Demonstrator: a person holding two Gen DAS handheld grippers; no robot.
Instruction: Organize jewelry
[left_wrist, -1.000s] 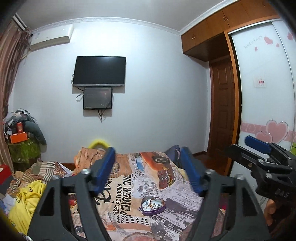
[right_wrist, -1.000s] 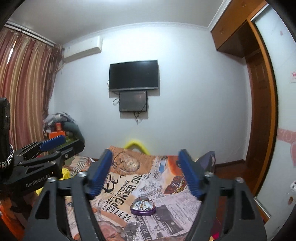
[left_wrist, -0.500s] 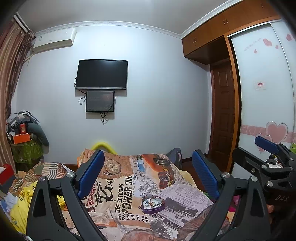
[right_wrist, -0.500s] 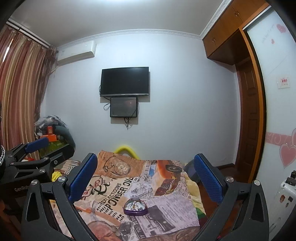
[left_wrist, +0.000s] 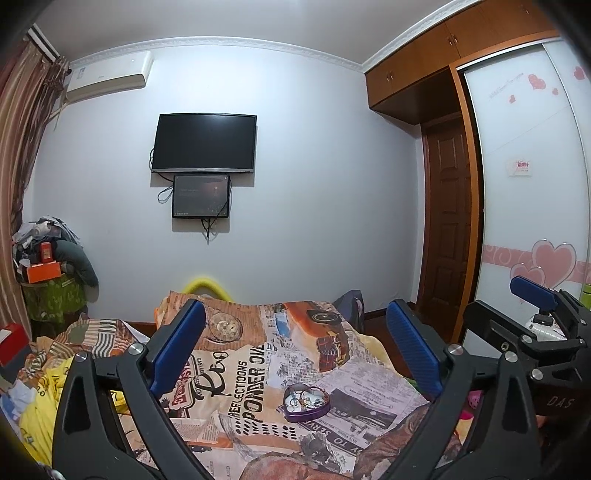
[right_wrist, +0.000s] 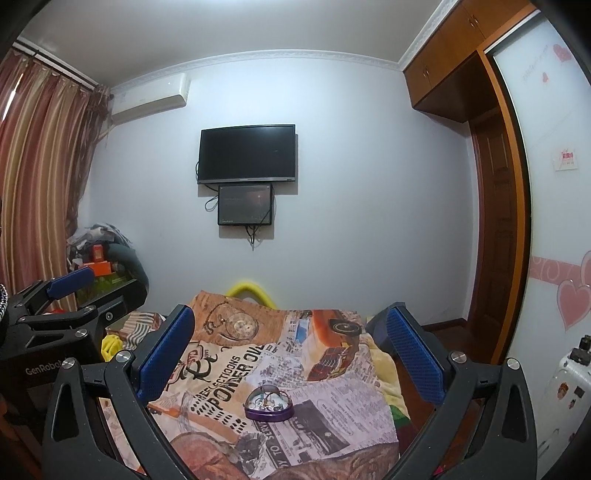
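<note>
Between the blue pads of the left tongs (left_wrist: 295, 347), nothing but air; jaws spread wide, just opened further, gripping nothing. Same with the right tongs (right_wrist: 291, 350): jaws at full spread, just widened, empty, pointing level across the bed. From the left wrist view, right tongs (left_wrist: 532, 295) seen off to the right side, one blue pad showing; from the right wrist view, left tongs (right_wrist: 70, 282) off to the left, likewise clear of everything.

Ahead of both tongs and below them, well apart from the pads: a purple heart-shaped tin (left_wrist: 306, 402) (right_wrist: 269, 404), lid off, lying on the bed, with small jewelry pieces (left_wrist: 303, 397) (right_wrist: 266, 400) heaped inside, too small to tell apart. Under the tin, a newspaper-print bedspread (left_wrist: 240, 373) (right_wrist: 221, 391) with large lettering and a car picture.

Left of the left tongs, a yellow garment (left_wrist: 37, 406) crumpled on the bed edge. Beyond the bed's far end, a yellow curved object (left_wrist: 207, 286) against the wall. Higher on that wall, straight ahead, a dark television (left_wrist: 205, 143) with a smaller screen (left_wrist: 201, 196) just below it; an air conditioner (left_wrist: 107, 75) up left. Far left, striped curtains (right_wrist: 40, 166) and a cluttered pile (left_wrist: 48, 258). Right of the tongs, a brown wooden door (left_wrist: 448, 221) and a white wardrobe panel (left_wrist: 532, 166) with pink hearts.
</note>
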